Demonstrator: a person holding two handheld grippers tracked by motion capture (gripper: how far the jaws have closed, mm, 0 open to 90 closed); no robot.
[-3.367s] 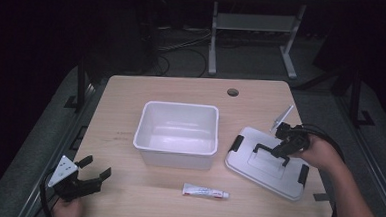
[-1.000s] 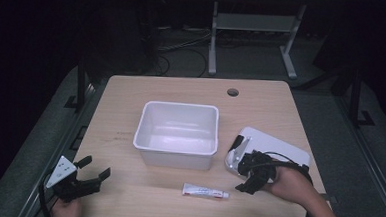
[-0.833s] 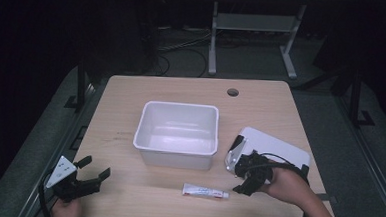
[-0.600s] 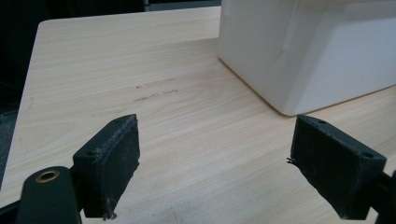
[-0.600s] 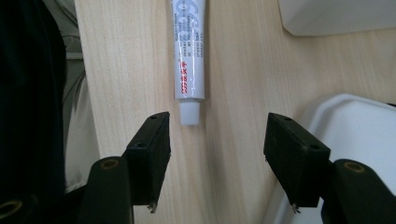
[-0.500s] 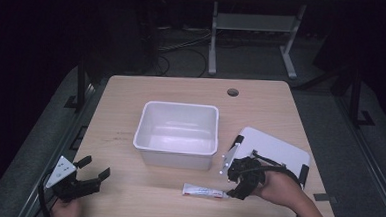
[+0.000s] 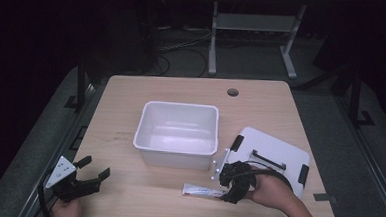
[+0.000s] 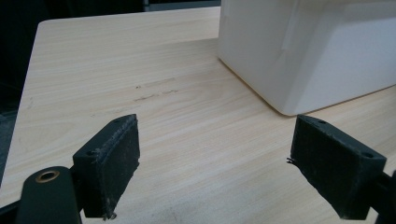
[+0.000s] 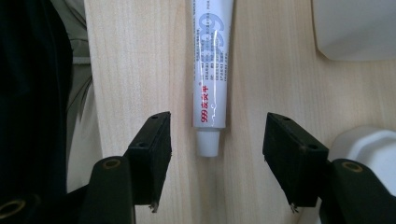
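A white tube with red and blue print (image 7: 202, 190) (image 9: 211, 70) lies flat near the table's front edge. My right gripper (image 7: 229, 188) (image 9: 215, 140) sits at its capped end, open, with the cap between the jaws and neither pad touching it. A white open bin (image 7: 177, 132) (image 8: 317, 42) stands mid-table. Its white lid with black latches (image 7: 273, 155) lies to the right of the bin, behind my right hand. My left gripper (image 7: 92, 176) (image 8: 215, 163) rests open at the front left corner, nothing between its fingers, pointing toward the bin.
The wooden table (image 7: 131, 100) has a round cable hole (image 7: 233, 92) at the back right. The table's front edge runs close by the tube. Dark floor, cables and a metal stand (image 7: 250, 36) lie beyond the far edge.
My right hand left the lid and came left and down toward the front edge, arriving at the tube's cap end. The lid now lies uncovered. The left gripper stayed put.
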